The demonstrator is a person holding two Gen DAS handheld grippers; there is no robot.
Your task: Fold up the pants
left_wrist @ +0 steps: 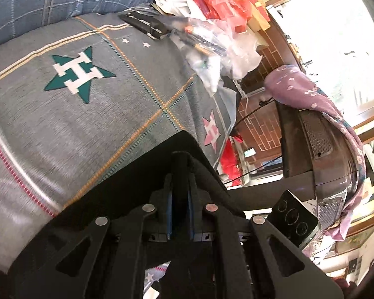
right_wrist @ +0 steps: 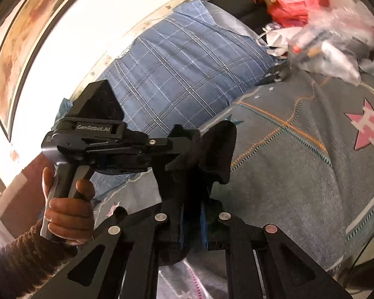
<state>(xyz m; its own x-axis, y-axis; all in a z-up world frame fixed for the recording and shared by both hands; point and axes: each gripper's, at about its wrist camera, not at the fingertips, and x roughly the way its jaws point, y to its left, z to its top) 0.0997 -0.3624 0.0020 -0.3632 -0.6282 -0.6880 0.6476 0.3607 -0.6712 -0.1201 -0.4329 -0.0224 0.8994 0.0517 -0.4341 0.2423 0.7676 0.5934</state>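
Observation:
The black pants hang from my left gripper, which is shut on a fold of the cloth above the grey star-patterned bed cover. In the right wrist view my right gripper is shut on another bunch of the black pants. The left gripper, held by a hand, pinches the same cloth right beside it. Both grippers hold the pants lifted over the bed cover.
A blue plaid pillow lies at the head of the bed. Plastic bags and red boxes are piled at the far side. A dark chair draped with purple cloth and a phone are beside the bed.

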